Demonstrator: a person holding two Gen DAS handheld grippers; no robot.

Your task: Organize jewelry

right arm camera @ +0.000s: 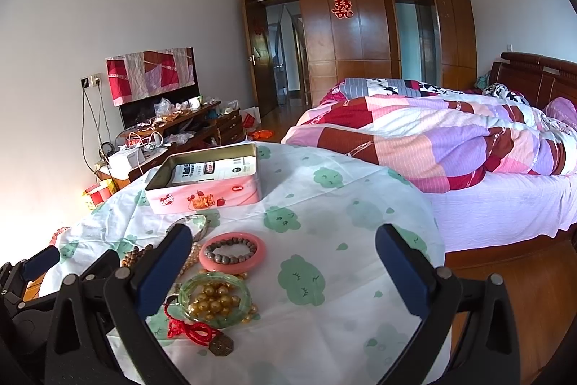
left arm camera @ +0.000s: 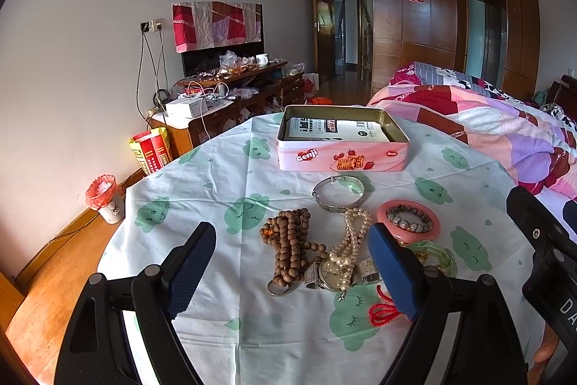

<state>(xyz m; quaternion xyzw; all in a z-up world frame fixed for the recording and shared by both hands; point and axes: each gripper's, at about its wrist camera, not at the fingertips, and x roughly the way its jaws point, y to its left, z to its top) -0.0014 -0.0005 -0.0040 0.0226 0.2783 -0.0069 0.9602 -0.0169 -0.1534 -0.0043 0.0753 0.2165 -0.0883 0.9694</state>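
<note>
Jewelry lies on a round table with a green-patterned cloth [left arm camera: 223, 175]. In the left wrist view: a wooden bead string [left arm camera: 292, 240], a pearl necklace [left arm camera: 351, 240], a silver watch [left arm camera: 333, 273], a silver bangle [left arm camera: 339, 193], a pink bangle [left arm camera: 407, 222] with a dark bead bracelet inside, a green bangle [left arm camera: 438, 257] and a red cord [left arm camera: 384, 311]. An open pink tin [left arm camera: 342, 141] stands behind. My left gripper [left arm camera: 292, 237] is open above the beads. My right gripper [right arm camera: 285, 248] is open, beside the pink bangle [right arm camera: 232, 253] and the green bangle [right arm camera: 216, 298] holding gold beads.
A bed with a patchwork quilt [right arm camera: 450, 139] lies right of the table. A cluttered TV cabinet [left arm camera: 230, 92] stands against the left wall. A bin with a red bag [left arm camera: 104, 197] sits on the wooden floor. The right gripper's body [left arm camera: 541, 240] shows at the left view's right edge.
</note>
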